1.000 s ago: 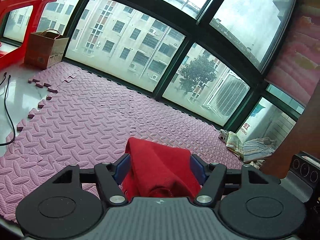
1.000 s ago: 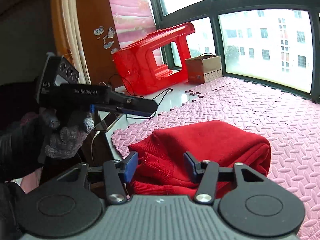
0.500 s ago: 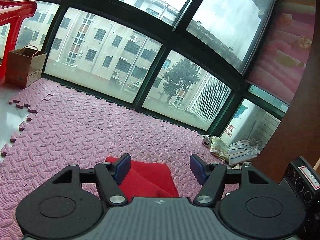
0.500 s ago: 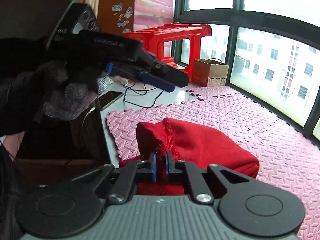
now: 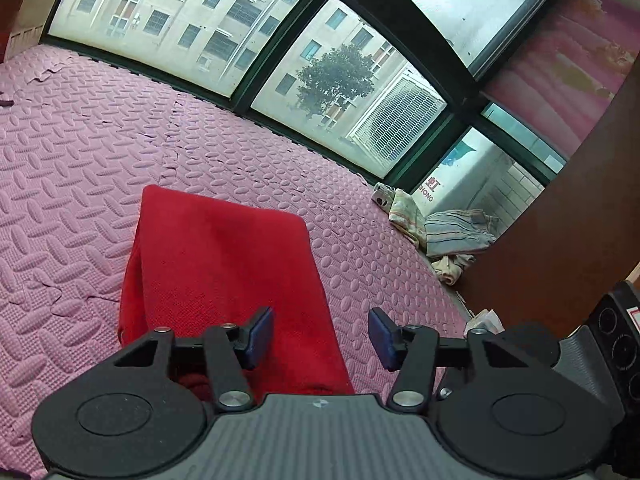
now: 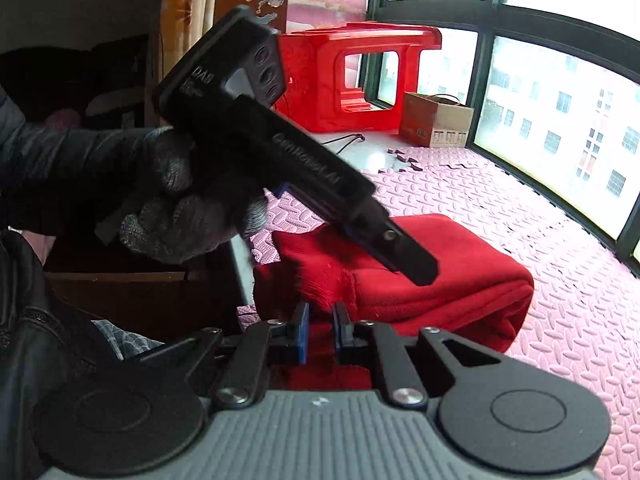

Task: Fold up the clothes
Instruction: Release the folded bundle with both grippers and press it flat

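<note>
I am holding the left gripper (image 5: 320, 334) above the red knit garment (image 5: 224, 276), its blue-padded fingers spread wide and gripping nothing; the near edge of the cloth is lying under the gap between them. The garment is resting as a thick folded slab on the pink foam mat (image 5: 88, 152), whose interlocking tiles are embossed with a raised oval tread pattern. I am keeping the right gripper (image 6: 321, 330) low at the garment's (image 6: 420, 280) ribbed end, its fingers drawn nearly together around a ridge of the knit fabric; I cannot tell whether the pads are actually pinching the cloth. From the right wrist view, the left gripper (image 6: 416, 270) is appearing as a black, angular body slanting down over the fold, carried in a grey knitted glove (image 6: 188, 216). A glossy red plastic stool (image 6: 352, 76) and a brown cardboard box (image 6: 436, 126) are standing by the windows, and a crumpled pile of striped cloth (image 5: 452, 236) is lying at the mat's far corner.
</note>
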